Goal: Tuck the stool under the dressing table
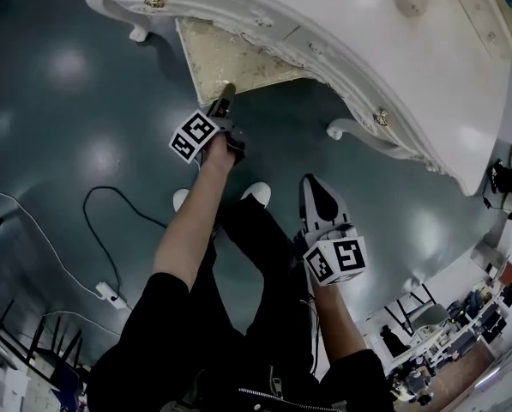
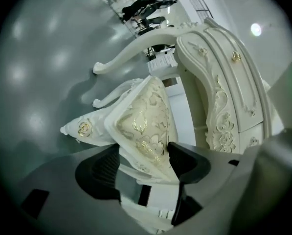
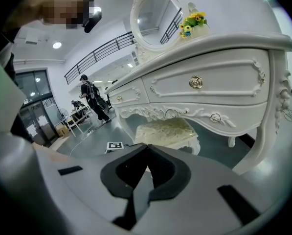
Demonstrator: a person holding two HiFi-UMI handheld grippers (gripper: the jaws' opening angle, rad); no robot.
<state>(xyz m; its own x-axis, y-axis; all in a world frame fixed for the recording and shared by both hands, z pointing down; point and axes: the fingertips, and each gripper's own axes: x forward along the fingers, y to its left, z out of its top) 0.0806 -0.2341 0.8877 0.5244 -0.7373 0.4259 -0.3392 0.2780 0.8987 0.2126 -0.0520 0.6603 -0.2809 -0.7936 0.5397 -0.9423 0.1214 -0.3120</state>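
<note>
The stool (image 1: 230, 58), white with a cream and gold cushion, stands partly under the white dressing table (image 1: 367, 33). My left gripper (image 1: 224, 93) reaches to the stool's near corner. In the left gripper view that corner of the stool (image 2: 146, 116) sits between the jaws of my left gripper (image 2: 145, 163), which stand wide; the left pad is clear of it. My right gripper (image 1: 311, 183) hangs back over the floor, shut and empty. Its view shows the stool (image 3: 168, 131) ahead beneath the table's drawers (image 3: 199, 82), beyond its own closed tips (image 3: 146, 148).
A curved table leg (image 1: 350, 130) stands on the dark floor to the stool's right. A white cable with a power strip (image 1: 110, 294) lies at the left. The person's shoes (image 1: 257, 193) are between the grippers. A mirror (image 3: 153, 16) and flowers (image 3: 192, 21) top the table.
</note>
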